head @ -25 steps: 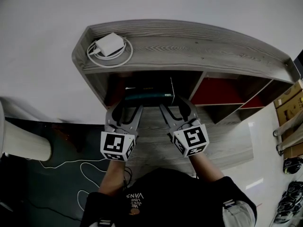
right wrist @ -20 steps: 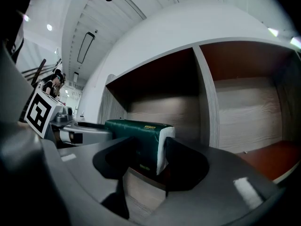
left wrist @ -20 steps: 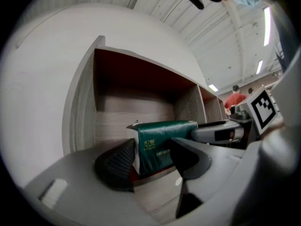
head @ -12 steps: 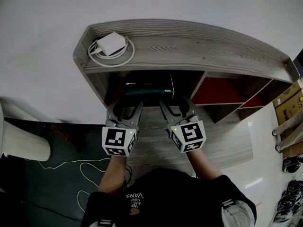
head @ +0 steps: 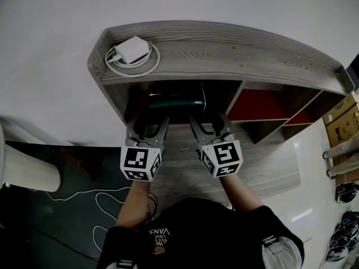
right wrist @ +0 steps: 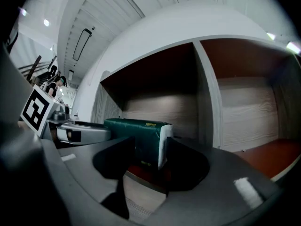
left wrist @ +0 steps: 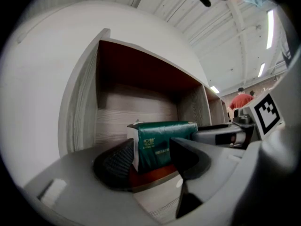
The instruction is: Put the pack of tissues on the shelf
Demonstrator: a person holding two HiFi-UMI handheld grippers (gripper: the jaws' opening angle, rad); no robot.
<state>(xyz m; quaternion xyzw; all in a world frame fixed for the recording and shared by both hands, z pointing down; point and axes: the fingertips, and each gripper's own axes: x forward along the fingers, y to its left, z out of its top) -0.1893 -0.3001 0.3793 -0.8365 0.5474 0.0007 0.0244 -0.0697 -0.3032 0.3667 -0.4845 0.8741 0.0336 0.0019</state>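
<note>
The pack of tissues (head: 174, 102) sits at the front of the shelf's (head: 235, 56) leftmost compartment. It looks light, soft and slick-wrapped. The left gripper (head: 152, 121) and right gripper (head: 206, 120) have their jaws apart, one framing each end of the pack, which are the best places to grip, gently.

I saw the dark green pack of tissues (head: 175, 102) lying lengthwise inside the leftmost compartment of the grey wood-grain shelf (head: 235, 58), resting on its red floor. Its white ends pointed toward the compartment's side walls.
</note>
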